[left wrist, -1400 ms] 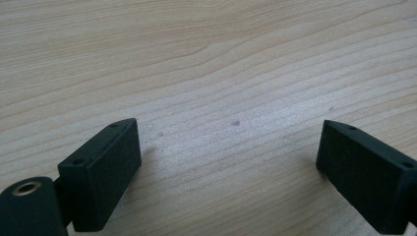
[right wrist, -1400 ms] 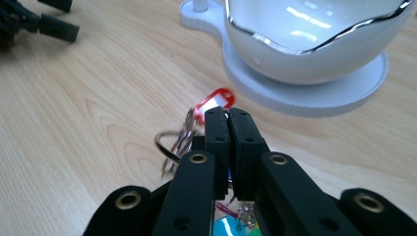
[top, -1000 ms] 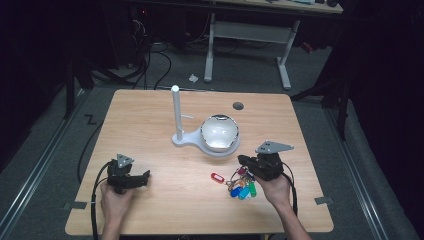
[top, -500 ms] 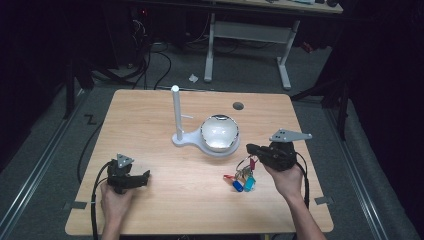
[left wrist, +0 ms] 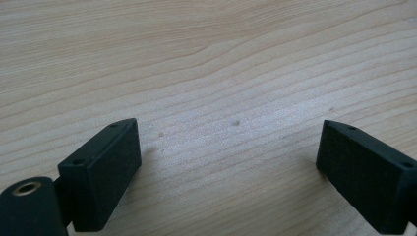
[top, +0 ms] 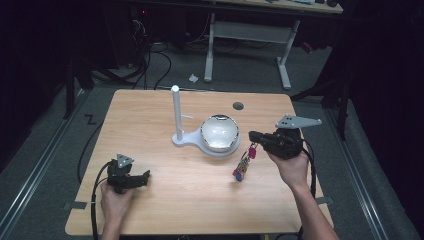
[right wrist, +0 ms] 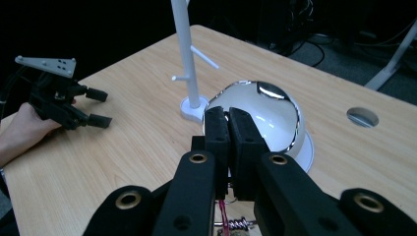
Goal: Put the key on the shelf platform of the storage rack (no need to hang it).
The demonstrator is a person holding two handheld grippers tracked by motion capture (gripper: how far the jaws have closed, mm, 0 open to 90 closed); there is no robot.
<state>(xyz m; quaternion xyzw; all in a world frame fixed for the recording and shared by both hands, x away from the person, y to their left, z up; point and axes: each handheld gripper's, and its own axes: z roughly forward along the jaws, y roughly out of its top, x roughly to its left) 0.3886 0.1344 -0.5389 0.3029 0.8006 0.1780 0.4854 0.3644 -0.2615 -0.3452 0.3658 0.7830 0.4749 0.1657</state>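
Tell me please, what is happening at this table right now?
A person works with two handheld tongs. The right tongs are shut on a bunch of keys, which hangs from them above the wooden table, beside a white stand with small pegs and a shiny bowl on its base. The left tongs are open and hold nothing, low over the table.

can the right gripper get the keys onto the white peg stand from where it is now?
Probably yes. The right gripper is shut on the keys, which hang clear of the table. The peg stand rises left of the shiny dome; the dome sits between, so the keys likely must pass above it.
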